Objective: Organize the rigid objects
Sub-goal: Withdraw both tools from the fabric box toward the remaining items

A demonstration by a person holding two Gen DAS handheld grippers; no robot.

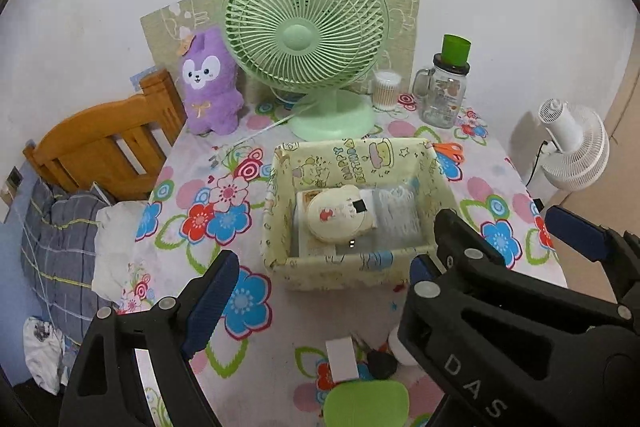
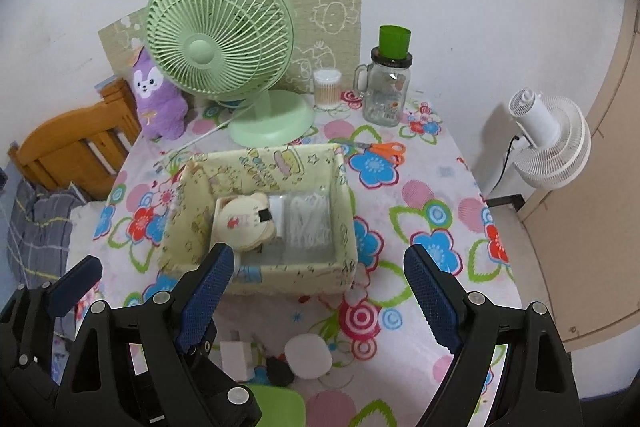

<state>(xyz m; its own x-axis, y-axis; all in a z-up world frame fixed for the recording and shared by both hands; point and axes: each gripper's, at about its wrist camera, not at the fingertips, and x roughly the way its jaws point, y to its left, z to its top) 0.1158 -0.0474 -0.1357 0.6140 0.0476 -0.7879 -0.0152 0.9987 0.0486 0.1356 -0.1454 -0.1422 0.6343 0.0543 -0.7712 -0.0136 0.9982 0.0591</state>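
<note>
A cream cartoon-print fabric box [image 1: 348, 273] [image 2: 288, 277] stands mid-table. Inside lie a round cream bear-shaped case [image 1: 340, 217] [image 2: 246, 223] and a clear bag of white pieces [image 1: 396, 211] [image 2: 308, 223]. In front of it rest a white block [image 1: 342, 363] [image 2: 236, 357], a small black object [image 1: 382, 363] [image 2: 280, 371], a round white container [image 2: 308, 353] and a green item [image 1: 366, 403] [image 2: 276, 407]. Orange scissors [image 1: 450, 151] [image 2: 384, 149] lie behind the box on the right. My left gripper [image 1: 316, 287] and right gripper [image 2: 320, 291] hover side by side above the near table, both open and holding nothing.
At the back stand a green desk fan [image 1: 306, 35], a purple plush [image 1: 210, 83], a cotton-swab tub [image 1: 386, 89] and a glass jar mug [image 1: 442, 99] topped by a green cup. A wooden headboard [image 1: 100, 147] is at the left, a white floor fan [image 2: 548, 147] at the right.
</note>
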